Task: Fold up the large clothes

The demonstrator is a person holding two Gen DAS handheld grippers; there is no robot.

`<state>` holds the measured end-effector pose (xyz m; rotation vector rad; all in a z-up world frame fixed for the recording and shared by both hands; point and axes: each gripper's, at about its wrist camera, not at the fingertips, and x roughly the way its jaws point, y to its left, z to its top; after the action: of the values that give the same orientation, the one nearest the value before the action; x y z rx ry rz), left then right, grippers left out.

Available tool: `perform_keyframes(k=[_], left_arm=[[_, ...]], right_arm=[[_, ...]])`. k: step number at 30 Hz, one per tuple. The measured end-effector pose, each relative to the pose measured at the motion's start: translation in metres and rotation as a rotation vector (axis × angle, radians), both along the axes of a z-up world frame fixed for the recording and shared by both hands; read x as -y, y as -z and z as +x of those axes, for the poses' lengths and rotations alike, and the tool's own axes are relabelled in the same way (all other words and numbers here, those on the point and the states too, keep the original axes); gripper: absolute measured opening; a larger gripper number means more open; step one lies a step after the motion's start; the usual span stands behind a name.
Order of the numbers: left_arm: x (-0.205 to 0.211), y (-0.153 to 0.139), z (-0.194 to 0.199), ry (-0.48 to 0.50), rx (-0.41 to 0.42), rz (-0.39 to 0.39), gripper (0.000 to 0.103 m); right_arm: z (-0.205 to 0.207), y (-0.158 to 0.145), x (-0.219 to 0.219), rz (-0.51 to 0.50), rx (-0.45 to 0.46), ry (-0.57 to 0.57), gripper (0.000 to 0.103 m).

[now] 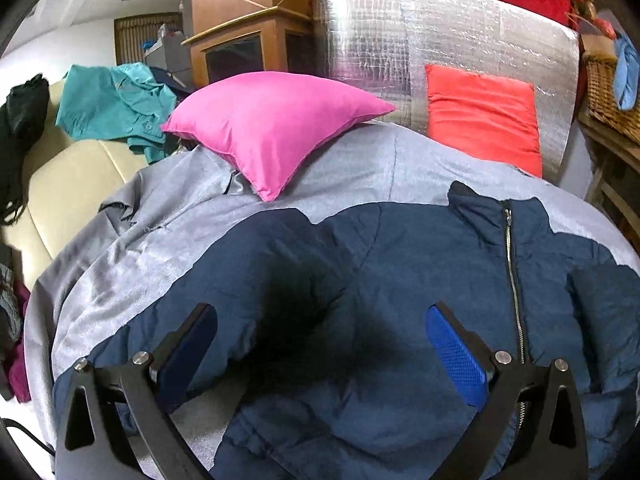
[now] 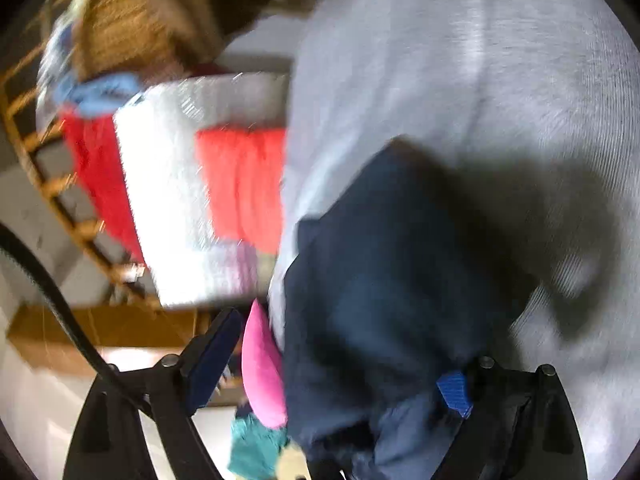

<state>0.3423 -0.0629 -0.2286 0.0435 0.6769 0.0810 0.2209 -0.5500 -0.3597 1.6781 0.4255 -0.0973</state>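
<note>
A navy padded jacket (image 1: 400,280) with a zip lies front up on the grey bed sheet (image 1: 352,168). My left gripper (image 1: 320,320) is open just above the jacket's chest, its blue pads (image 1: 456,352) spread wide with nothing between them. The right wrist view is blurred and rolled sideways. There my right gripper (image 2: 340,360) is open over part of the navy jacket (image 2: 384,280), likely a sleeve, which lies between and past the fingers (image 2: 454,394). I cannot tell whether they touch the cloth.
A pink pillow (image 1: 272,128) and a red-orange pillow (image 1: 484,116) lie at the bed's far end against a silver foil panel (image 1: 440,40). A teal shirt (image 1: 116,104) lies on a cream chair at the left. A wicker basket (image 1: 604,92) stands at the right.
</note>
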Motion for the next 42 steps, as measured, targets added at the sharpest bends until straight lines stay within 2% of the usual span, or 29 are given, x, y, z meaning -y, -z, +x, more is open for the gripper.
perform_keyframes(k=[1,2,3,4,6,7,9,12,15,16,17,18,19,21,24,25,31,33,34,35,37,38,40,42], left_arm=[[0.002,0.000,0.000,0.004,0.002,0.008,0.103],[0.004,0.000,0.000,0.009,0.004,0.014,0.103],[0.005,-0.001,-0.001,0.012,0.007,0.018,0.103],[0.005,-0.001,-0.001,0.010,0.014,0.027,0.103],[0.003,-0.003,-0.002,-0.001,0.026,0.035,0.103],[0.000,-0.004,-0.003,-0.012,0.031,0.037,0.103],[-0.005,-0.006,-0.003,-0.034,0.037,0.033,0.103],[-0.018,-0.010,-0.005,-0.066,0.048,0.012,0.103],[-0.031,-0.013,-0.008,-0.098,0.061,0.000,0.103],[-0.034,-0.014,-0.009,-0.105,0.063,-0.004,0.103],[-0.037,-0.014,-0.009,-0.111,0.062,-0.007,0.103],[-0.039,-0.014,-0.009,-0.115,0.060,-0.011,0.103],[-0.042,-0.014,-0.009,-0.117,0.059,-0.015,0.103],[-0.045,-0.014,-0.009,-0.113,0.057,-0.025,0.103],[-0.043,-0.016,-0.009,-0.095,0.061,-0.039,0.103],[-0.041,-0.016,-0.008,-0.083,0.060,-0.046,0.103],[-0.023,-0.007,0.000,-0.006,0.009,-0.083,0.103],[-0.018,0.000,0.005,0.004,-0.036,-0.083,0.103],[-0.015,0.006,0.010,0.009,-0.072,-0.080,0.103],[-0.012,0.012,0.014,0.013,-0.103,-0.084,0.103],[-0.007,0.023,0.019,0.012,-0.146,-0.083,0.103],[-0.003,0.026,0.020,0.006,-0.155,-0.058,0.103],[0.005,0.030,0.020,0.004,-0.157,-0.004,0.103],[0.008,0.033,0.020,0.005,-0.166,0.024,0.103]], right_arm=[[-0.002,0.009,0.006,0.015,-0.017,0.041,0.081],[-0.003,0.012,0.009,0.018,-0.029,0.062,0.058],[-0.004,0.012,0.010,0.007,-0.050,0.074,0.045],[-0.003,0.009,0.007,-0.027,-0.060,0.068,0.035],[0.004,-0.015,-0.002,-0.152,-0.068,0.049,0.035],[0.004,-0.034,-0.007,-0.249,-0.060,0.024,0.035],[0.011,-0.079,-0.027,-0.443,0.020,-0.040,0.035],[0.028,-0.143,-0.097,-0.756,0.190,-0.217,0.035],[0.037,-0.166,-0.164,-0.880,0.316,-0.426,0.036],[0.042,-0.168,-0.195,-0.926,0.332,-0.526,0.051],[0.046,-0.167,-0.212,-0.950,0.327,-0.581,0.075],[0.050,-0.166,-0.227,-0.969,0.319,-0.629,0.084],[0.053,-0.164,-0.245,-1.003,0.310,-0.680,0.089],[0.050,-0.163,-0.255,-1.062,0.284,-0.712,0.089],[0.049,-0.156,-0.236,-1.034,0.252,-0.679,0.089],[0.046,-0.154,-0.220,-0.996,0.231,-0.633,0.089],[0.033,-0.125,-0.121,-0.841,-0.035,-0.371,0.089],[0.030,-0.112,-0.097,-0.798,-0.115,-0.332,0.084],[0.031,-0.101,-0.085,-0.774,-0.164,-0.313,0.078],[0.033,-0.088,-0.075,-0.739,-0.209,-0.306,0.073],[0.040,-0.067,-0.061,-0.666,-0.279,-0.317,0.070],[0.043,-0.057,-0.056,-0.632,-0.309,-0.323,0.068],[0.046,-0.044,-0.054,-0.599,-0.321,-0.341,0.066],[0.056,-0.037,-0.060,-0.570,-0.305,-0.384,0.059]])
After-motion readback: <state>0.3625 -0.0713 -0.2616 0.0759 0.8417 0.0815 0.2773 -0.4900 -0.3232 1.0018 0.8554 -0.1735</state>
